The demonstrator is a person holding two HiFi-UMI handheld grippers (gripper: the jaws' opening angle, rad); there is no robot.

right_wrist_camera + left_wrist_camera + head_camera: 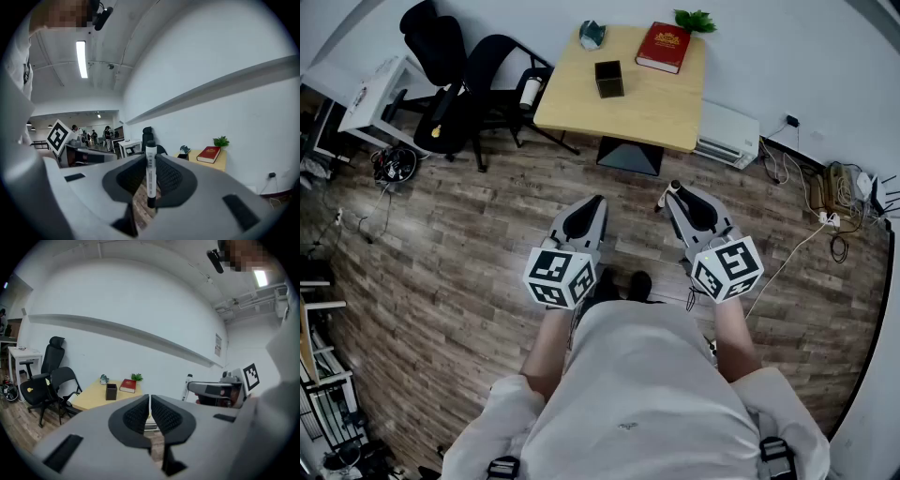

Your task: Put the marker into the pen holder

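Observation:
The pen holder point(608, 79), a small dark open box, stands on a light wooden table point(647, 108) far ahead of me across the floor. My right gripper point(676, 190) is shut on a white marker point(150, 173) with black ends, held upright between its pads. In the head view the marker point(667, 195) shows at the jaw tips. My left gripper point(596, 202) is shut with nothing in it point(150, 401). Both are held at waist height over the wooden floor, well short of the table. The left gripper view shows the pen holder point(111, 392) and the marker point(187, 386).
On the table also lie a red book point(664, 47), a small green plant point(695, 20) and a teal object point(592, 35). Black office chairs point(450, 75) stand left of it, a white unit point(727, 134) to its right, and cables point(830, 202) run along the right wall.

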